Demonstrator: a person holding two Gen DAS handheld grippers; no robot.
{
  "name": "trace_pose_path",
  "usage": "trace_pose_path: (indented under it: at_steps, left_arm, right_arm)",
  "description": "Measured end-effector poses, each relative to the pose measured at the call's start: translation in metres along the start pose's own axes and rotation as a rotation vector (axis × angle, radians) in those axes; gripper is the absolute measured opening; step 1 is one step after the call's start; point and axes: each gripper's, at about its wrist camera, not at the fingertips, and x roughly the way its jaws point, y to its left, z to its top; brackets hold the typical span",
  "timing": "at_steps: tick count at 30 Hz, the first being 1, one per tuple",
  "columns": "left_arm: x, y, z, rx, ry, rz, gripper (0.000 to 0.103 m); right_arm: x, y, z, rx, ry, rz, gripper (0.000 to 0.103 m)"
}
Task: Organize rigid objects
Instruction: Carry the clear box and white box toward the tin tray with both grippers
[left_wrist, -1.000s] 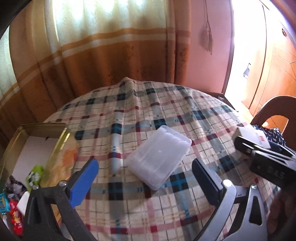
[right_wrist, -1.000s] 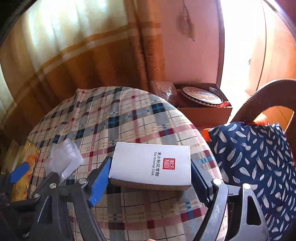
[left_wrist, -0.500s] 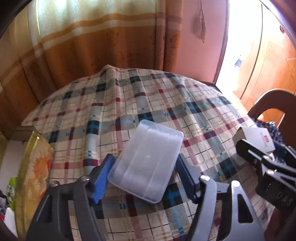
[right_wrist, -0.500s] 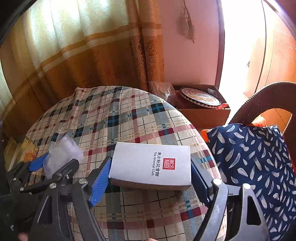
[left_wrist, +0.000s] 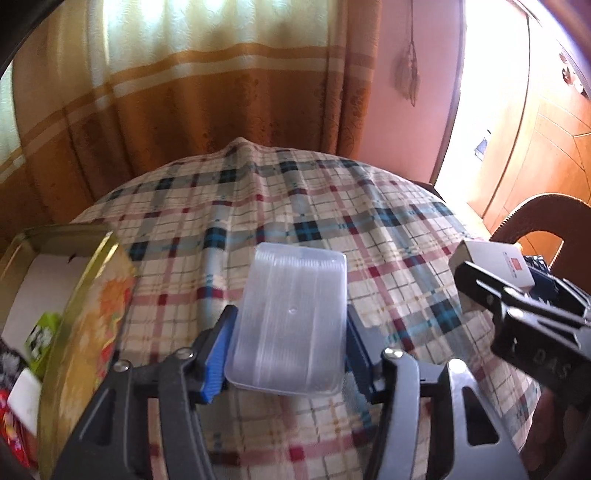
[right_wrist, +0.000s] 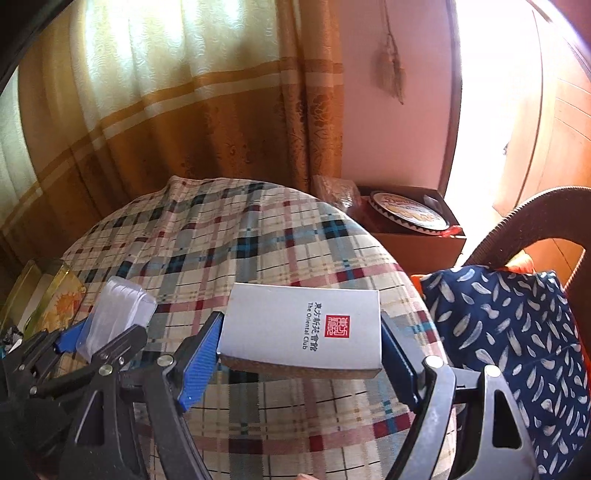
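Blue left fingers are closing on the clear plastic case between them; right fingers pinch the white box.

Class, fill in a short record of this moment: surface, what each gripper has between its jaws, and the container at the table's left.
surface: round table under a plaid tablecloth
left gripper: jaws closing, blue pads against the sides of a clear plastic case
right gripper: clamped on a white box with a red seal, held above the cloth
container: open gold tin, small packets inside
beside table: chair with a navy patterned cushion
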Motion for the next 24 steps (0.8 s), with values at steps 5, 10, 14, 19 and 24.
trace_pose_path:
  at_steps: [5, 10, 14, 19, 24]
  left_arm:
    - [-0.017, 0.009, -0.009, -0.023, -0.051, 0.038, 0.055]
    - [-0.034, 0.020, -0.019, -0.064, -0.098, 0.071, 0.055]
    - [-0.047, 0.027, -0.027, -0.083, -0.132, 0.101, 0.055]
    - [-0.056, 0.039, -0.031, -0.125, -0.151, 0.102, 0.055]
    - [-0.060, 0.048, -0.032, -0.153, -0.166, 0.104, 0.055]
  right_arm:
    - [-0.007, 0.008, -0.001, -0.034, -0.033, 0.009, 0.081]
    - [-0.016, 0.009, -0.002, -0.029, -0.077, 0.040, 0.081]
    - [-0.018, 0.011, -0.002, -0.027, -0.085, 0.059, 0.081]
    - [-0.021, 0.017, -0.006, -0.019, -0.087, 0.097, 0.081]
    - [-0.026, 0.036, -0.014, -0.073, -0.087, 0.103, 0.081]
